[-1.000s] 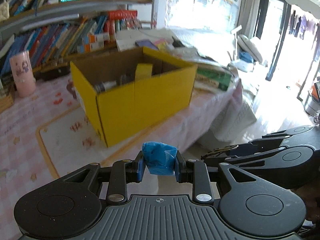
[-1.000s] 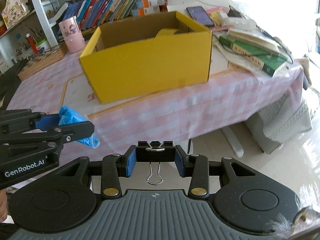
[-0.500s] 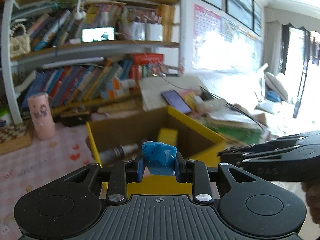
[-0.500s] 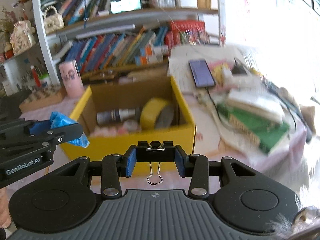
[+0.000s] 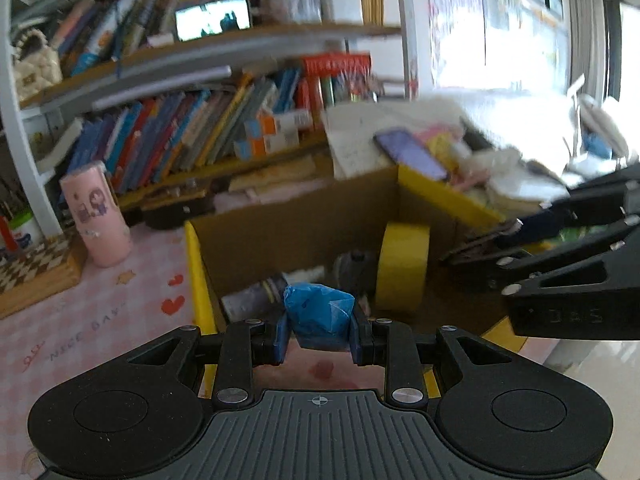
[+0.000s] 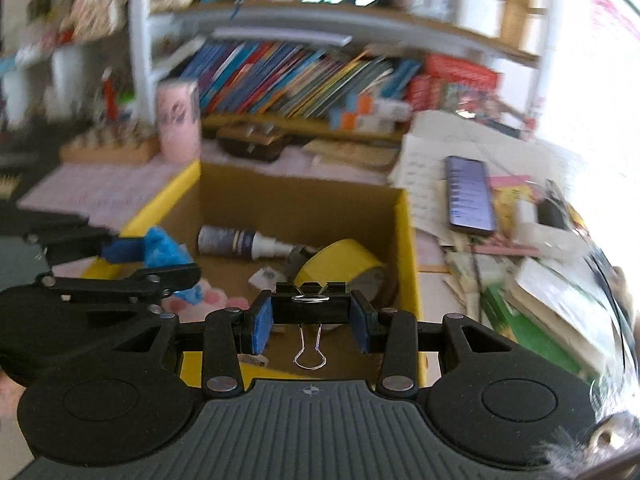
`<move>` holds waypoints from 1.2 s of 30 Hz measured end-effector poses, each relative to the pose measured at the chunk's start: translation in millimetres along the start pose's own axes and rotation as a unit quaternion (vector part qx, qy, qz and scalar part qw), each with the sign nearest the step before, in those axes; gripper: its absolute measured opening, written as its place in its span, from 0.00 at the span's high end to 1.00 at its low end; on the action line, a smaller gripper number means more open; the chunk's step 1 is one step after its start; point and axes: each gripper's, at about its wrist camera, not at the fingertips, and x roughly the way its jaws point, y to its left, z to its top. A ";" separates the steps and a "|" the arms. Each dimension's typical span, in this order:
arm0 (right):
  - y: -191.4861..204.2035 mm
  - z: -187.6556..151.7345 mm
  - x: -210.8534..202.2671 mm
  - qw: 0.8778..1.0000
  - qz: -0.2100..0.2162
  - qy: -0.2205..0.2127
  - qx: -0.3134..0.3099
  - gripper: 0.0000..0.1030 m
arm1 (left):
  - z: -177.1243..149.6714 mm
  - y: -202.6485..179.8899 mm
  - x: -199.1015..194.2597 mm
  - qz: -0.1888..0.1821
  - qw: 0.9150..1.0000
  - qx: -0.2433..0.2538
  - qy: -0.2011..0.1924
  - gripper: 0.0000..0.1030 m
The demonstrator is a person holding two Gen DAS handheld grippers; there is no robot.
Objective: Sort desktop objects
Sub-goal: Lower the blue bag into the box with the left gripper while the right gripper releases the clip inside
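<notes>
Binder clip (image 6: 311, 307) sits clenched in the right claw (image 6: 312, 320), the blue wad (image 5: 319, 315) pinched in the left claw (image 5: 319, 334), both poised above the yellow box (image 6: 408, 248), presumably for dropping in.

Open box (image 6: 404, 240) on table (image 5: 80, 320), near edge. Inside box: bottle (image 6: 236, 240) lying at far side, tape roll (image 6: 340, 264) on edge at right. Cup (image 5: 94, 212) left of box, farther back. Phone (image 6: 468, 196) on papers (image 6: 424, 168) right of box. Bookshelf (image 5: 180, 128) behind table. Stacked books (image 6: 552, 304) near right.
</notes>
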 end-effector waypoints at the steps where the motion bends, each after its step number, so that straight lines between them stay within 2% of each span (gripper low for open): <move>1: 0.3 2.3 8.2 1.000 0.004 0.011 -0.014 0.64 | -0.9 -0.3 3.3 -0.001 1.000 0.001 0.008 0.74; 4: 1.0 5.8 28.8 0.998 0.015 0.044 -0.042 0.64 | 0.9 2.5 9.9 -0.003 1.000 -0.008 0.022 0.73; 11: -6.7 8.3 60.0 0.993 0.043 0.104 -0.036 0.64 | 2.7 4.4 20.1 -0.009 0.999 -0.015 0.047 0.72; 15: -9.4 9.2 70.2 0.990 0.056 0.128 -0.024 0.64 | 2.9 3.3 22.6 -0.004 0.999 -0.021 0.049 0.70; 19: -8.2 8.5 73.3 0.990 0.056 0.129 -0.023 0.63 | 2.3 1.4 21.7 0.007 0.999 -0.020 0.038 0.69; 20: -8.4 8.8 73.2 0.990 0.056 0.129 -0.023 0.63 | 2.4 0.8 20.0 0.012 0.999 -0.018 0.034 0.65; 21: -8.1 8.5 72.5 0.990 0.056 0.127 -0.022 0.63 | 1.7 0.5 16.8 0.030 0.999 -0.019 0.028 0.53; 23: -10.1 9.6 68.5 0.991 0.056 0.120 -0.016 0.62 | -0.5 3.6 7.7 0.056 0.998 -0.031 0.009 0.37; 24: -10.5 9.6 65.1 0.992 0.057 0.114 -0.013 0.60 | -1.5 5.6 2.1 0.051 0.998 -0.036 -0.005 0.30; 25: -10.3 9.6 61.1 0.992 0.057 0.108 -0.011 0.59 | -2.3 8.9 -4.3 0.048 0.998 -0.048 -0.015 0.28; 27: -9.9 10.0 51.8 0.994 0.049 0.095 -0.008 0.43 | -1.3 13.4 -15.6 0.034 0.997 -0.067 -0.027 0.22; 28: -10.1 9.8 46.6 0.995 0.044 0.088 -0.004 0.40 | -1.5 15.1 -23.8 0.034 0.996 -0.075 -0.036 0.18; 29: -10.2 9.0 40.4 0.996 0.043 0.082 0.000 0.37 | -2.1 15.5 -30.4 0.039 0.995 -0.079 -0.044 0.09; 31: -9.2 6.6 27.9 0.997 0.042 0.067 0.009 0.36 | -4.9 17.6 -47.0 0.047 0.993 -0.082 -0.068 0.07; 34: -2.5 2.0 7.3 0.999 0.025 0.037 0.025 0.34 | -9.2 21.1 -67.4 0.050 0.991 -0.086 -0.085 0.04; 36: 4.4 -1.8 -6.9 0.999 0.012 0.014 0.042 0.31 | -14.4 24.8 -83.0 0.066 0.989 -0.087 -0.096 0.03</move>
